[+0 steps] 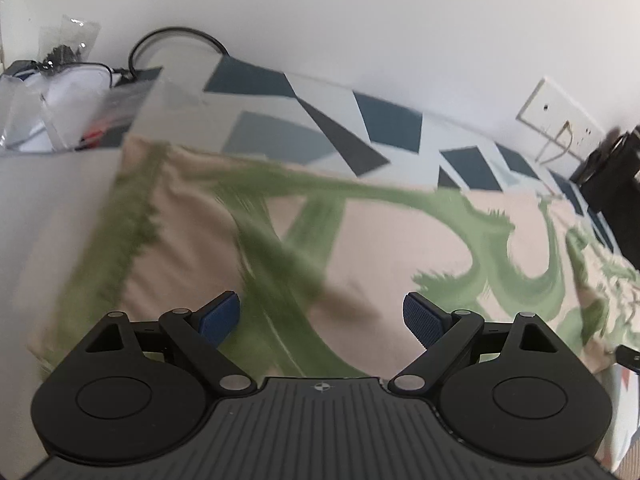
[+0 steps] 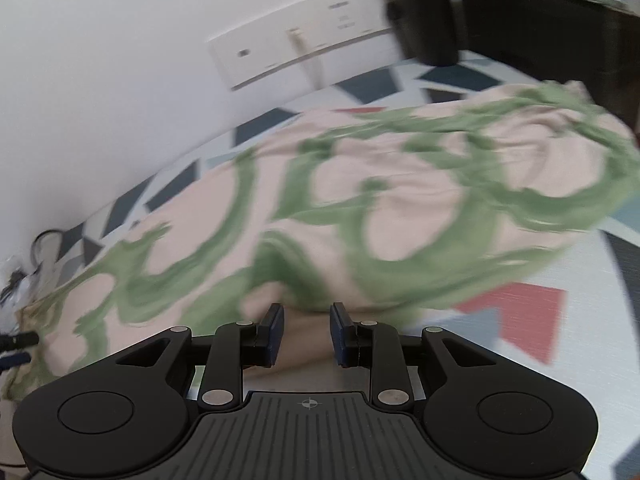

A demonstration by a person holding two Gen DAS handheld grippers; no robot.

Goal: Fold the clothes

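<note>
One garment (image 1: 360, 248): pink-beige cloth with a green swirl print, lying spread and rumpled on the surface (image 1: 320, 120), which wears a cover of navy, grey and white geometric patches. Both views are motion-blurred.

Two tools. Left tool (image 1: 320, 318): jaws spread wide, released, nothing between the blue pads (image 1: 219, 318); the garment lies directly under and ahead of it, filling the middle of the left wrist view. Right tool (image 2: 307, 334): jaws parted by a narrow gap, pads (image 2: 276, 334) not pressing anything I can see; the garment's near edge (image 2: 320, 216) sits just ahead of the fingertips, bunched, and runs off to the left and the far right.

One wall socket plate (image 2: 304, 52) behind the surface. One black cable loop (image 1: 176, 44) and a pile of clear plastic bags (image 1: 52, 92) sit at the far left end.
</note>
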